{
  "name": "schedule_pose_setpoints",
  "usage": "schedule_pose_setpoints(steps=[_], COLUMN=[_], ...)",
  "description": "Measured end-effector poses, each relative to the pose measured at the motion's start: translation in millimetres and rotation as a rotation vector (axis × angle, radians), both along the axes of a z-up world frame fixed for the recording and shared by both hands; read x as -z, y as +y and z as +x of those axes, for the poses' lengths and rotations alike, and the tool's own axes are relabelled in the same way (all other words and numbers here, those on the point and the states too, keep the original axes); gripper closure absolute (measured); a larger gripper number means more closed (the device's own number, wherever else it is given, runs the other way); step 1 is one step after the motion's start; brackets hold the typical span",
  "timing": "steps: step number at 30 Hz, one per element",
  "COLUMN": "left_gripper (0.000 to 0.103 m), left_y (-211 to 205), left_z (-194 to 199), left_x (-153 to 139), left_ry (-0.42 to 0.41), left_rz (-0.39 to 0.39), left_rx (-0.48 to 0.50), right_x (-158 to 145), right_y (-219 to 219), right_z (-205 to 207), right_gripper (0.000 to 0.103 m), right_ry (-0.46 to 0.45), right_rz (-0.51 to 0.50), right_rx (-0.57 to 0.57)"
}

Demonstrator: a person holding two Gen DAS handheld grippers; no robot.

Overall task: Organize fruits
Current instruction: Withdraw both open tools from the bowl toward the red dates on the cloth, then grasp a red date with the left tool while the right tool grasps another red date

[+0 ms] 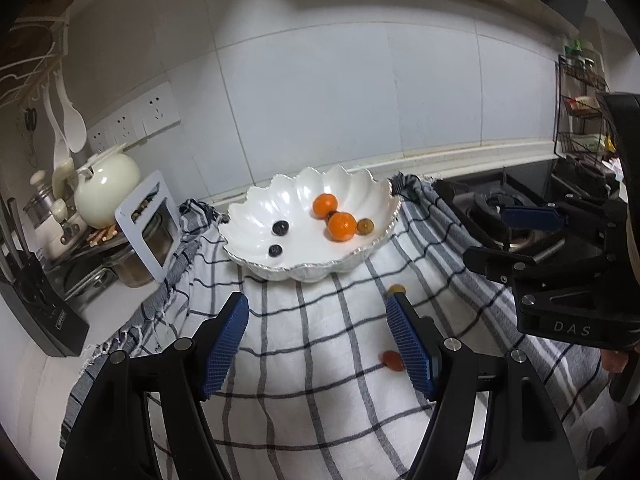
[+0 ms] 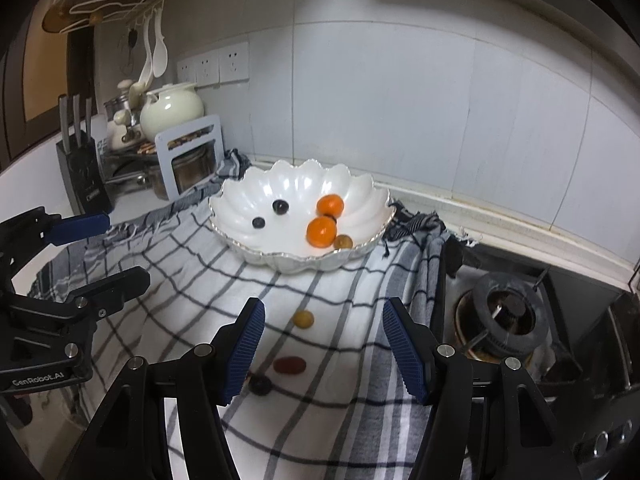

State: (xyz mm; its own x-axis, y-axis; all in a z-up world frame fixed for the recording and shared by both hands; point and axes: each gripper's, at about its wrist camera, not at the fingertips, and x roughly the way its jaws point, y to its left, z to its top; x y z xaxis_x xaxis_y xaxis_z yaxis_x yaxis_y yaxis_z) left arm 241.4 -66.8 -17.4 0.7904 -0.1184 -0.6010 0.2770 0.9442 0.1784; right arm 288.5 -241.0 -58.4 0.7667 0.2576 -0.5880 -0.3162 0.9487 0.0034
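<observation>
With two oranges and small fruits already in the scalloped white bowl (image 2: 360, 196), both the right claw (image 2: 323, 344) and left claw (image 1: 318, 344) hung wide and empty, so the red fruit (image 2: 289, 365) on the checked cloth (image 2: 340, 400) seemingly needed grasping next.

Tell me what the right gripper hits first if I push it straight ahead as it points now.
Likely the yellowish fruit on the checked cloth, lying between the open right gripper fingers' lines; the white bowl sits beyond. Depth is unclear, so it might pass over the fruit.
</observation>
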Motion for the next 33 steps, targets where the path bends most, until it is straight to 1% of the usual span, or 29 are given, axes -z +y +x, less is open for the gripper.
schedule_pose_setpoints(steps=[14, 25, 33], left_gripper=[0.032, 0.033, 0.040], left_y=[-2, -7, -9], left_z=[-6, -1, 13], left_x=[30, 58, 77], left_ry=[0.057, 0.097, 0.133], left_rz=[-0.002, 0.013, 0.016], left_rx=[0.090, 0.206, 0.283], right_x=[25, 49, 64], right_y=[10, 19, 25], right_z=[0, 10, 21], right_gripper=[0.040, 0.041, 0.041], right_ry=[0.081, 0.144, 0.179], right_rz=[-0.020, -0.043, -0.052], right_rx=[-0.027, -0.053, -0.067])
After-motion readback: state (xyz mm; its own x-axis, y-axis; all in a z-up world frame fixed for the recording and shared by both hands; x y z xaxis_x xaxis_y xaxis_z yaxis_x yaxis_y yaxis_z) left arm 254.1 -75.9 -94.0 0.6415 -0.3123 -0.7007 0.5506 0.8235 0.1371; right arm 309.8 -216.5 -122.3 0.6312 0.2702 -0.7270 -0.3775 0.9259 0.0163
